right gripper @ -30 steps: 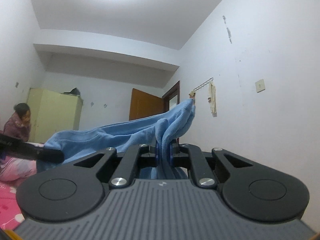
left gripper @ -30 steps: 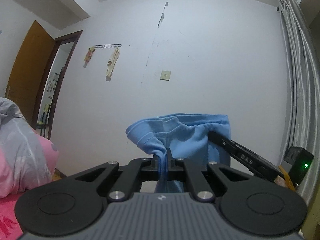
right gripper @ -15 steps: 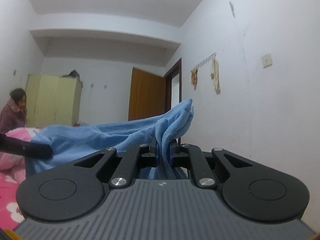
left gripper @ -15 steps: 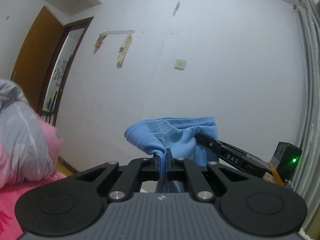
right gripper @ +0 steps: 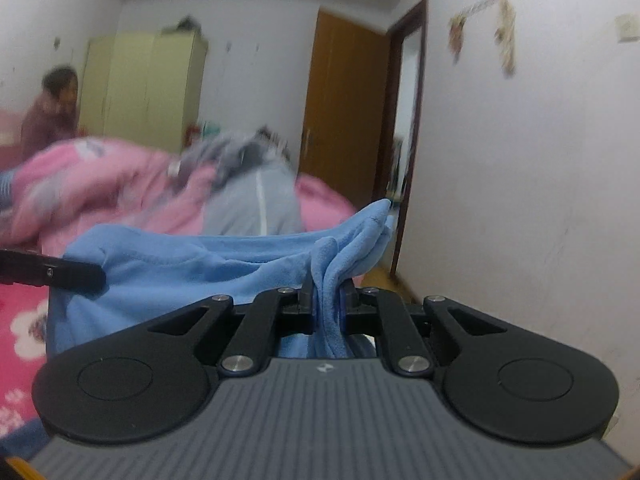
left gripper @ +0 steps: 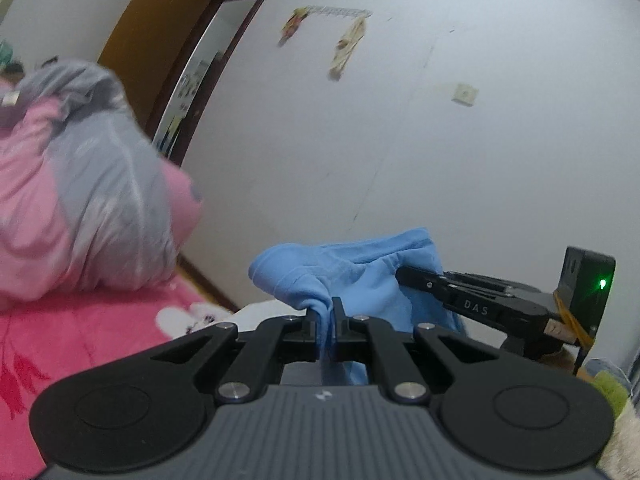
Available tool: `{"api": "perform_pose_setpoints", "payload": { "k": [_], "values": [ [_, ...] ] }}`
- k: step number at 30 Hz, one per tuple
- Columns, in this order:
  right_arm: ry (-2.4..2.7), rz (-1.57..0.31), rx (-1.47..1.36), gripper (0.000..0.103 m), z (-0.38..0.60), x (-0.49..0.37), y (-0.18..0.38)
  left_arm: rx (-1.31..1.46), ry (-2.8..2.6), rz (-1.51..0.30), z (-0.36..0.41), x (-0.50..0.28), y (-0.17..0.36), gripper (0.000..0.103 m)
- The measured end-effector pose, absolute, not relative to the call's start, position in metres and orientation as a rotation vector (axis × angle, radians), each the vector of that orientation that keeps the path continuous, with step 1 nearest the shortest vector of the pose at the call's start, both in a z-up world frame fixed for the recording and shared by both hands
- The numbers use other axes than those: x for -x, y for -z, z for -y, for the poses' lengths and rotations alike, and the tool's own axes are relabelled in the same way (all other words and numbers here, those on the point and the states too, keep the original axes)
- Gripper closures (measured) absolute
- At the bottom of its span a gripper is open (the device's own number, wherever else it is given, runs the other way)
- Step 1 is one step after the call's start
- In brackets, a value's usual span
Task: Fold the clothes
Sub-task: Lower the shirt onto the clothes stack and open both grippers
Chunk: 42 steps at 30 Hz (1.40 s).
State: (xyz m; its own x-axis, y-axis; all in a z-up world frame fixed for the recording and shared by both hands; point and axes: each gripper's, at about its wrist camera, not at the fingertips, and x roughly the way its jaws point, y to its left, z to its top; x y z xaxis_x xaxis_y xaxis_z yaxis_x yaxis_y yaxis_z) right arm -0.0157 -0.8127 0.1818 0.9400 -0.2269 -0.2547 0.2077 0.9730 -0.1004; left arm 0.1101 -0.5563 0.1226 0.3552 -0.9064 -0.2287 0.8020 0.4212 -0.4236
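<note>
Two grips carry the blue garment [right gripper: 192, 264] in the air above the pink floral bed cover [left gripper: 92, 344]: my left gripper [left gripper: 327, 316] has its jaws pinched down on a bunched hem at one end, and my right gripper [right gripper: 328, 300] has its jaws clamped on several gathered layers at the other, so the cloth spans between them with a shallow sag. In the left wrist view the right gripper shows as a dark bar entering the cloth from the right; in the right wrist view the left gripper's tip shows at the cloth's left edge. To handle this stage well, I judge that I should keep both grips level and apart enough to hold the top edge taut, lower the hanging part onto the bed cover without letting it twist, and open neither pair of jaws until the fabric rests flat. Thick folds in the right grip may slip unevenly. Much stays hidden: the lower part of the garment drops behind both gripper bodies, so I cannot tell what kind of garment it is, how many folds it carries, or whether its hem touches the bed. Motion blur smears the heaped pink and grey quilt [left gripper: 80, 184] and a person [right gripper: 52, 108] near the yellow wardrobe [right gripper: 140, 88].
</note>
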Motion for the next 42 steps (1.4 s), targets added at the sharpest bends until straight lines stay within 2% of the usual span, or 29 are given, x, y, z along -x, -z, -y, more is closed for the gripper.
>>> {"api": "perform_pose_setpoints", "payload": {
  "k": [5,7,12,16,17,19,22,30,33,35,42],
  "values": [
    [0.238,-0.420,0.050,0.090,0.817,-0.027,-0.162,0.377,1.117,-0.603,0.554,-0.160,-0.093,0.074],
    [0.266,-0.449,0.024,0.077,0.823,-0.033,-0.156,0.404,1.082,-0.619,0.547,-0.172,-0.085,0.068],
    [0.358,-0.336,-0.083,0.061,0.842,-0.017,-0.162,0.458,1.007,-0.596,0.529,-0.190,-0.083,0.067],
    [0.366,-0.244,-0.144,0.065,0.845,0.009,-0.172,0.392,1.048,-0.488,0.528,-0.176,-0.103,0.067],
    [0.332,-0.239,-0.148,0.068,0.843,0.013,-0.175,0.367,1.069,-0.458,0.530,-0.171,-0.108,0.067],
    [0.265,-0.253,-0.121,0.085,0.835,0.013,-0.180,0.308,1.120,-0.412,0.539,-0.160,-0.114,0.067],
    [0.187,-0.347,-0.124,0.091,0.832,0.006,-0.177,0.214,1.184,-0.415,0.557,-0.151,-0.117,0.067],
    [0.298,-0.601,-0.269,0.092,0.868,-0.054,-0.138,0.094,1.112,-0.553,0.615,-0.176,-0.088,0.068],
    [0.442,-0.569,-0.336,0.088,0.882,-0.051,-0.132,0.132,1.067,-0.557,0.614,-0.183,-0.085,0.063],
    [0.508,-0.519,-0.362,0.087,0.888,-0.033,-0.136,0.156,1.039,-0.557,0.613,-0.188,-0.085,0.056],
    [0.592,-0.356,-0.342,0.086,0.871,0.091,-0.166,0.084,0.975,-0.435,0.590,-0.163,-0.114,0.055]
  ]
}}
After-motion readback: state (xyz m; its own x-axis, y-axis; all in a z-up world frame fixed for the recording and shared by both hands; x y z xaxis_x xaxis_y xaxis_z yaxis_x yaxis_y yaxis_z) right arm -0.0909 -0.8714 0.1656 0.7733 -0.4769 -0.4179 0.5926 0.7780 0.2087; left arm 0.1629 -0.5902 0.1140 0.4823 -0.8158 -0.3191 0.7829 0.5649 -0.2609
